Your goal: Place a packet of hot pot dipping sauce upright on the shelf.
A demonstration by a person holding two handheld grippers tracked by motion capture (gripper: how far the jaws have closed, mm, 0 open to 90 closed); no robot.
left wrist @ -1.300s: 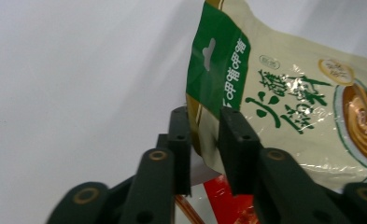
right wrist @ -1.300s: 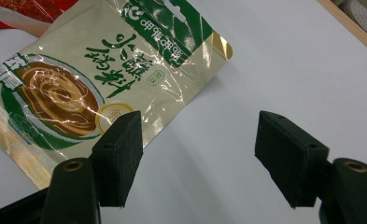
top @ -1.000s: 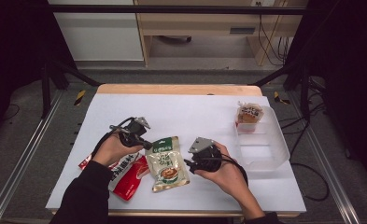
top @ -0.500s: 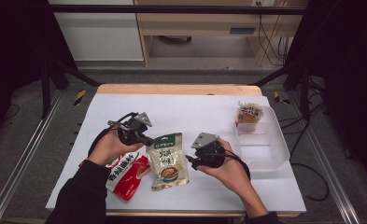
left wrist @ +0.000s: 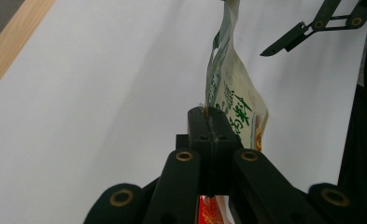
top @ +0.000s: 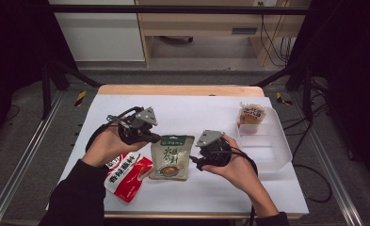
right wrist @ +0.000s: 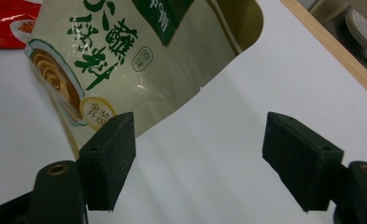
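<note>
A beige pouch with a green top and a picture of a bowl (top: pixel 170 159) lies at the table's middle, its upper left corner lifted. My left gripper (top: pixel 157 138) is shut on that corner; in the left gripper view the jaws (left wrist: pixel 209 122) pinch the thin edge and the pouch (left wrist: pixel 232 91) hangs away beyond them. My right gripper (top: pixel 195 163) hovers by the pouch's right edge. Its jaws have just been opening and nothing is between them (right wrist: pixel 200 156); the pouch (right wrist: pixel 125 56) lies beside the left pad (right wrist: pixel 111 154).
A red and white packet (top: pixel 126 173) lies under my left forearm, left of the pouch. A clear plastic bin (top: pixel 267 148) stands at the right with a wrapped snack (top: pixel 251 115) at its far end. The wooden table edge (right wrist: pixel 333 51) runs along the back.
My left gripper has risen with the pouch's corner pinched in it, tilting the pouch up. My right gripper has lifted slightly, clear of the pouch's right edge.
</note>
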